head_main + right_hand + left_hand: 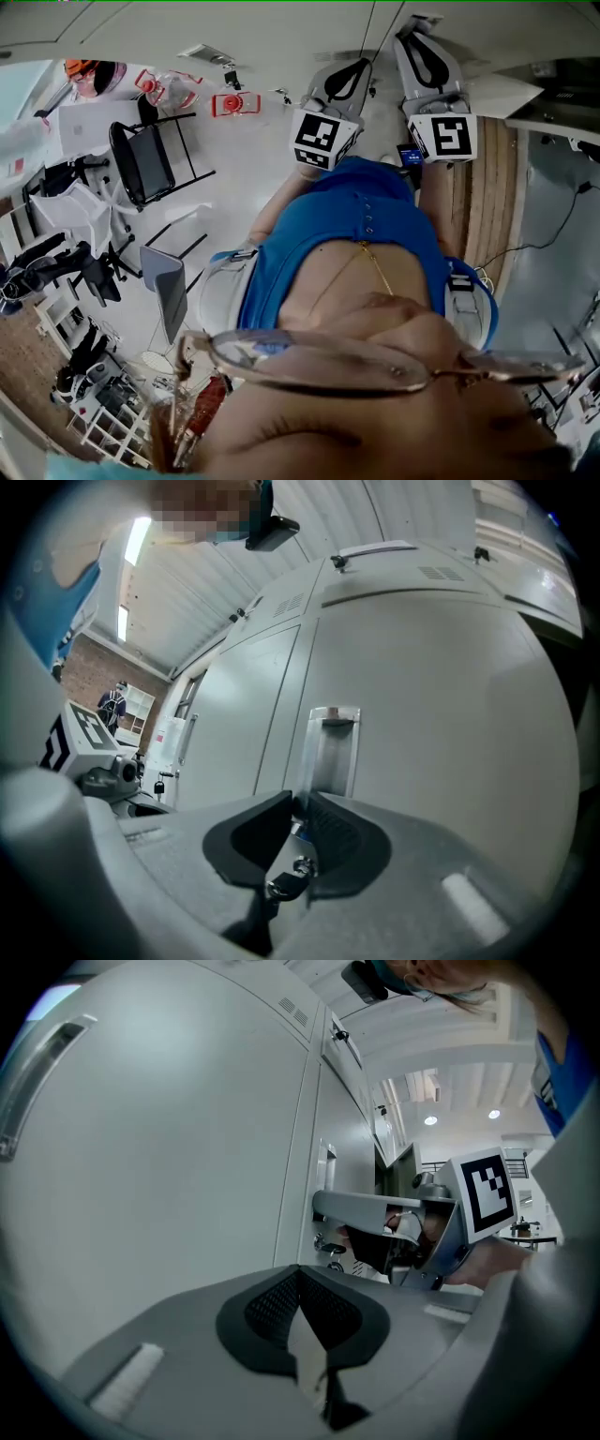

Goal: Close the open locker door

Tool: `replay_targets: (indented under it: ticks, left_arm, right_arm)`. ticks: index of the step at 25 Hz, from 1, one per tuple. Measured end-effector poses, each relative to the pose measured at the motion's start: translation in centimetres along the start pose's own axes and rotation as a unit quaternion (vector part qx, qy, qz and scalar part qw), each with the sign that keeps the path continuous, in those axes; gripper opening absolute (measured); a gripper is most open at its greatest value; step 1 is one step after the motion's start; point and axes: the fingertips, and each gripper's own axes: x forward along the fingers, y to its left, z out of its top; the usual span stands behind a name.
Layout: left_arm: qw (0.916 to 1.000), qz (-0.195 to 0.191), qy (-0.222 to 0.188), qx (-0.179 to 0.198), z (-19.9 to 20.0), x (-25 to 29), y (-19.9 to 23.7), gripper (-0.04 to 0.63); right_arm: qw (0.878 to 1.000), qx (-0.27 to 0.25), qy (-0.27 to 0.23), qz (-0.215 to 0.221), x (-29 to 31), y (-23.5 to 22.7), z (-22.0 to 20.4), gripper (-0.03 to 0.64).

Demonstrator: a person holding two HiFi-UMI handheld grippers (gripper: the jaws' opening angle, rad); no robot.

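Grey locker doors (441, 705) fill both gripper views. The door in front of my right gripper (295, 832) lies flush with its neighbours and has a recessed metal handle (333, 747). A small key with a black head (286, 881) sticks out of that door's lock, and my right jaws are closed narrowly around it. My left gripper (302, 1312) is shut with nothing in it and hangs in front of a plain locker door (169, 1147). From there, the right gripper (394, 1232) shows at the key (335, 1255). In the head view both grippers (349, 80) (427, 56) point away from my body.
Further along the locker row a dark open compartment (394, 1162) shows. Another key (159, 785) hangs in a lock to the left. Behind me stand a black folding chair (141, 164), shelving (103, 412) and wooden slats (487, 197). A person (114, 705) stands far off by a brick wall.
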Motion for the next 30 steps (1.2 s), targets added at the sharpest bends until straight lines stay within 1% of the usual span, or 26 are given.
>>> replay_targets:
  ticks: [6,12,14,17,18,20,22,25,30]
  left_arm:
    - [0.9998,-0.022,0.001,0.002,0.2,-0.1,0.0,-0.003]
    - [0.9992,-0.04,-0.002,0.002,0.2,-0.2,0.2,-0.003]
    - [0.9989,-0.047,-0.004,-0.005,0.4,-0.2,0.1,-0.003]
    - [0.9982,-0.059,-0.005,-0.012,0.6,-0.2,-0.1,-0.003]
    - [0.998,-0.062,-0.005,-0.012,0.5,-0.2,-0.2,-0.003]
    - [0.9977,-0.067,-0.003,-0.013,0.3,-0.4,-0.4,-0.003]
    - [0.9974,-0.07,-0.001,-0.013,0.2,-0.4,-0.3,-0.003]
    - [0.9972,-0.074,-0.002,-0.012,0.4,-0.4,-0.2,-0.003]
    - [0.9972,-0.074,-0.008,-0.007,0.9,-0.4,0.1,-0.003]
  right_arm:
    - [0.999,-0.003,0.002,-0.033,0.1,-0.2,0.1,0.06]
    - [0.996,-0.034,0.019,-0.083,0.0,0.2,0.3,0.067]
    - [0.993,-0.041,0.029,-0.104,-0.1,0.2,0.3,0.067]
    - [0.988,-0.035,0.026,-0.149,-0.9,-0.6,-0.1,0.069]
    - [0.985,-0.031,0.022,-0.165,-1.2,-1.0,-0.3,0.064]
    - [0.982,-0.019,0.018,-0.186,-1.8,-1.8,-0.6,0.003]
    - [0.982,-0.008,0.018,-0.189,-1.9,-2.2,-0.9,0.002]
    - [0.982,-0.014,0.023,-0.187,-2.1,-2.0,-1.0,0.002]
    - [0.983,0.004,0.039,-0.178,-1.9,-1.2,-1.9,0.002]
